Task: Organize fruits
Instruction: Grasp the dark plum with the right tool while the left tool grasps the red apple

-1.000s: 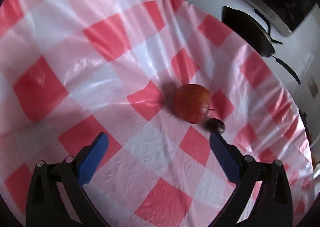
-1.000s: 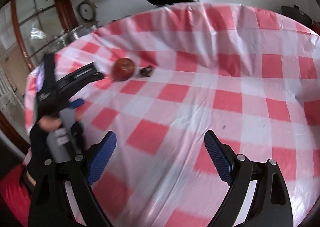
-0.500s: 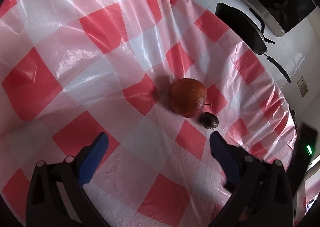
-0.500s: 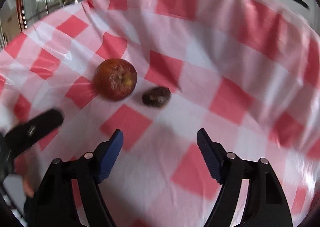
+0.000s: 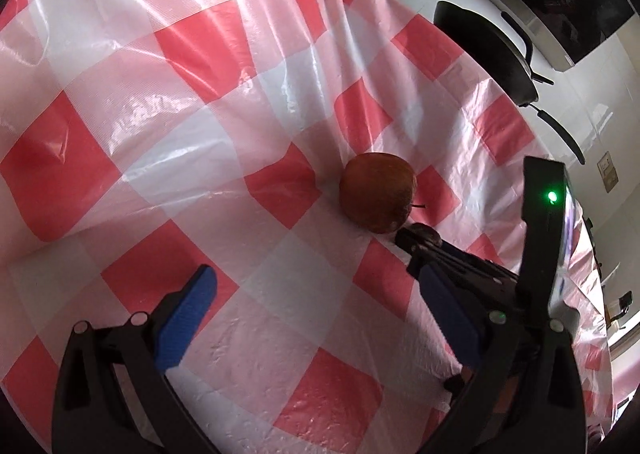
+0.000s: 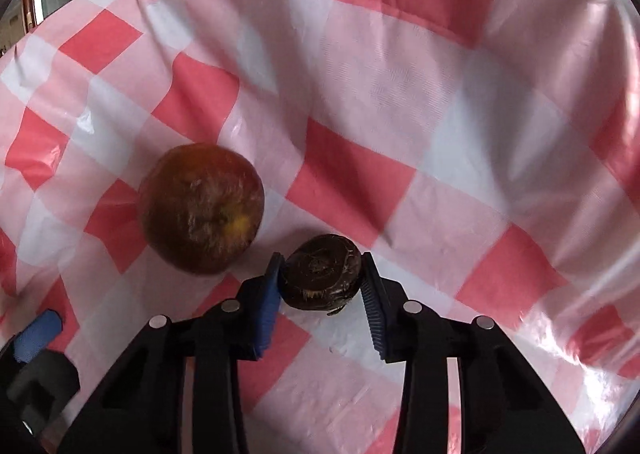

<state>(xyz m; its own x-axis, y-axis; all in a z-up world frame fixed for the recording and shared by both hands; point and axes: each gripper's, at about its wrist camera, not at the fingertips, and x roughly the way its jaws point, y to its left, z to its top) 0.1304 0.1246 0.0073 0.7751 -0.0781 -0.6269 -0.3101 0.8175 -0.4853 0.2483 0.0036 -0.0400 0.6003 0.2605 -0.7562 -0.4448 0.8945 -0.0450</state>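
A brown-red apple (image 6: 202, 208) lies on the red-and-white checked tablecloth (image 6: 400, 102). A small dark round fruit (image 6: 322, 272) sits just right of it. My right gripper (image 6: 322, 278) is shut on the dark fruit, one blue pad on each side, low on the cloth. In the left wrist view the apple (image 5: 376, 192) is ahead, and the dark fruit (image 5: 422, 232) is mostly hidden behind the right gripper (image 5: 416, 240), which reaches in from the right. My left gripper (image 5: 316, 306) is open and empty, short of the apple.
A black frying pan (image 5: 486, 50) stands on the white counter beyond the table's far edge. The cloth is wrinkled and glossy. One blue pad of the left gripper (image 6: 36, 336) shows at the lower left of the right wrist view.
My right gripper has moved in to the dark fruit and closed on it. It now shows in the left wrist view. The left gripper has drawn back slightly.
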